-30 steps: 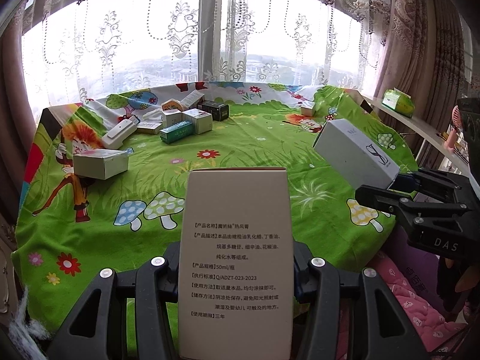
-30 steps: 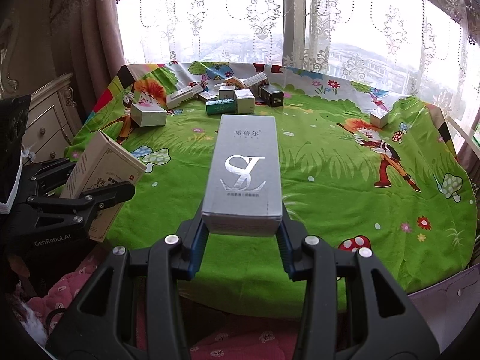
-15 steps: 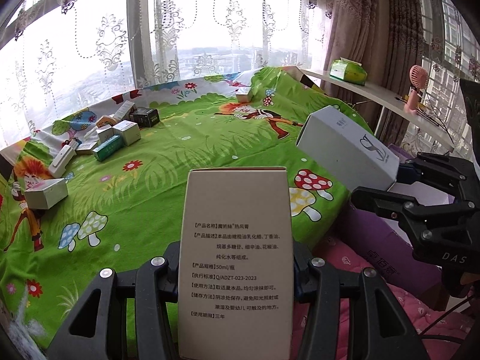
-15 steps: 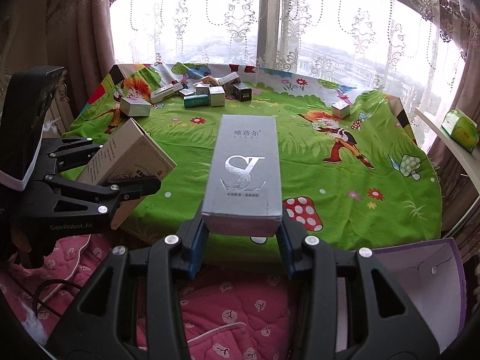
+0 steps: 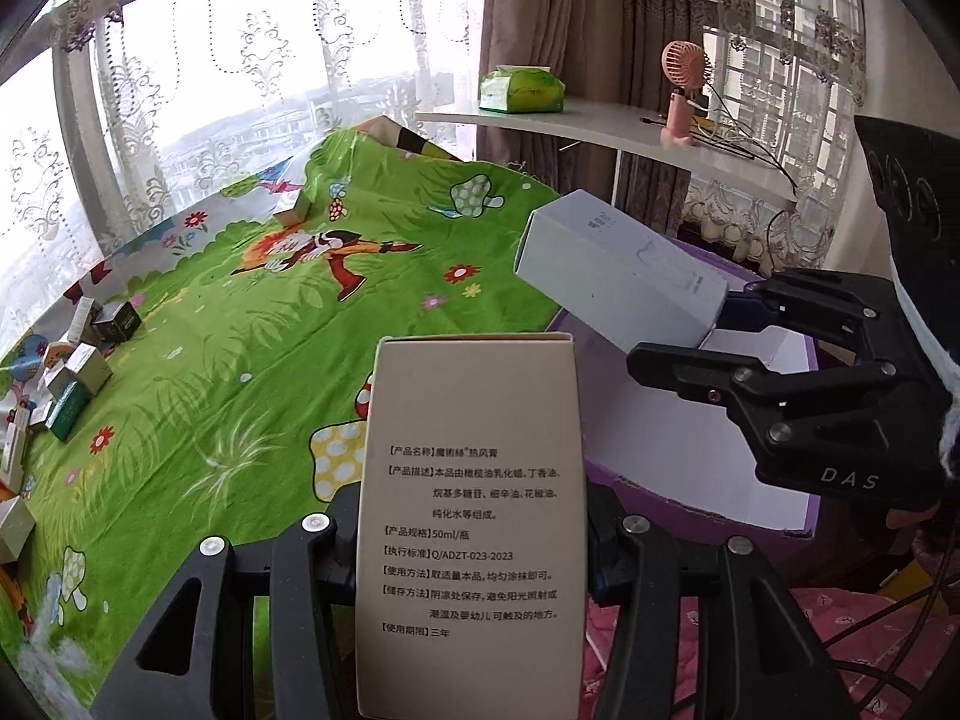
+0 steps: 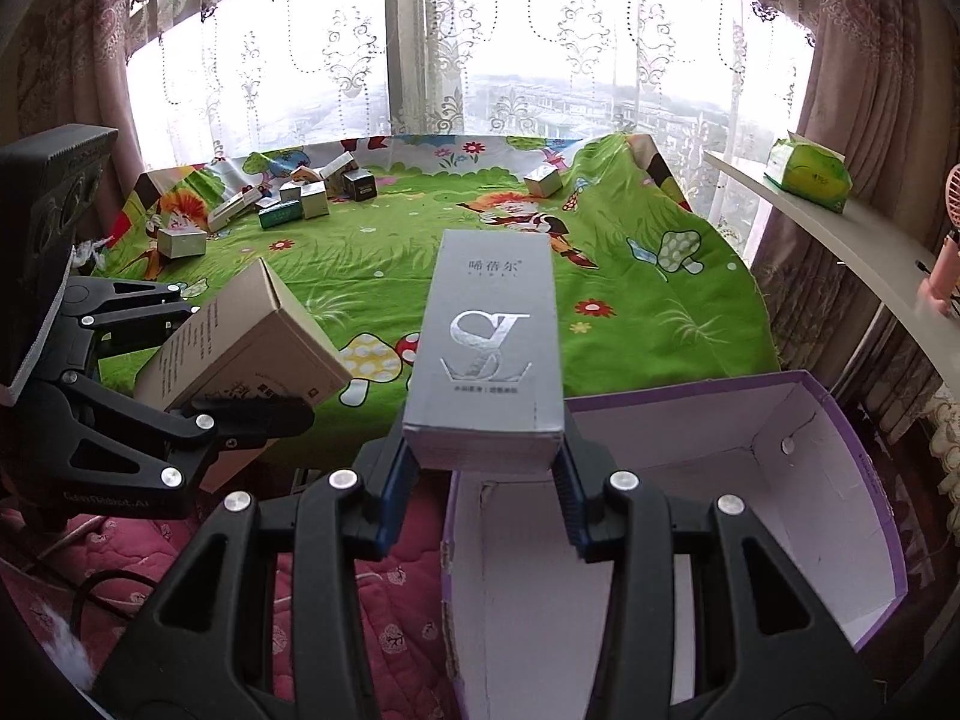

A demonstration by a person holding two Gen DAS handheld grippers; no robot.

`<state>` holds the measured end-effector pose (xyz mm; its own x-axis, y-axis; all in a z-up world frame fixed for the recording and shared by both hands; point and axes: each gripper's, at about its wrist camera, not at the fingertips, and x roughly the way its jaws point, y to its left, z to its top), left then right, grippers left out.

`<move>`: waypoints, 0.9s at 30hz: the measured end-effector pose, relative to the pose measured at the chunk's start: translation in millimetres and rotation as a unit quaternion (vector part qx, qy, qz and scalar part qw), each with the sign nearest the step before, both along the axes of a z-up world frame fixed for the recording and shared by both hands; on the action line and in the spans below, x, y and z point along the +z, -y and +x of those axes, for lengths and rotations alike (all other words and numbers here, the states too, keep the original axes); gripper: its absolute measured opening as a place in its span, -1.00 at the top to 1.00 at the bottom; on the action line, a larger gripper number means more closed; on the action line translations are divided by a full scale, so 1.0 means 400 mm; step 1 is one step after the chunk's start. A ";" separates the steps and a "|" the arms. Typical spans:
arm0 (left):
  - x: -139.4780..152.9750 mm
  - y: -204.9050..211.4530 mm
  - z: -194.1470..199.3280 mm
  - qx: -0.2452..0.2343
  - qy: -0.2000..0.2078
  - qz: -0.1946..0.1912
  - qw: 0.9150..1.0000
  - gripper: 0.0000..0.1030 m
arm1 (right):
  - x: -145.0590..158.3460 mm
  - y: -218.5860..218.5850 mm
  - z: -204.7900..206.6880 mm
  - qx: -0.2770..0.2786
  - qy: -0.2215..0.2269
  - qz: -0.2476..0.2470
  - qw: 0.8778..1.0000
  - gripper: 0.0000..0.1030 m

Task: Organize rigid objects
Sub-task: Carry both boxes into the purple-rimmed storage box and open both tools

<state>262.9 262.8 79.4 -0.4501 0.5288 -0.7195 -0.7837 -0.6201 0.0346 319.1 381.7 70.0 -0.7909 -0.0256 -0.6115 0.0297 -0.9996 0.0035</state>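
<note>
Two wrist views, both tilted down along my fingers

My left camera faces right across the tabletop toward the purple box; my right camera faces the window, sharing both, each seeing the other hand-held gripper

boxes on table, carton beside it

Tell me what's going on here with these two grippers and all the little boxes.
A person is tidying small cartons with two handheld grippers. The left gripper is clamped on a beige carton with printed text, and the right gripper is clamped on a grey carton. Both are held in the air near an open purple box with a white inside beside the table. More cartons sit on the green cartoon cloth at its far side.
</note>
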 end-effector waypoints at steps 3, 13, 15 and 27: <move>0.000 -0.066 0.022 -0.035 -0.002 -0.009 0.999 0.00 | -0.008 -0.047 0.023 -0.025 0.005 -0.006 1.000 0.11; -0.056 -0.248 0.031 -0.090 0.048 -0.030 0.994 0.00 | -0.060 -0.174 0.084 -0.102 0.038 -0.019 0.994 0.11; -0.066 -0.272 0.035 -0.092 0.054 -0.028 0.994 0.00 | -0.065 -0.204 0.094 -0.119 0.044 -0.012 0.992 0.11; -0.108 -0.286 0.070 -0.105 0.072 -0.018 0.992 -0.40 | -0.053 -0.304 0.128 -0.193 0.048 -0.023 0.980 -0.39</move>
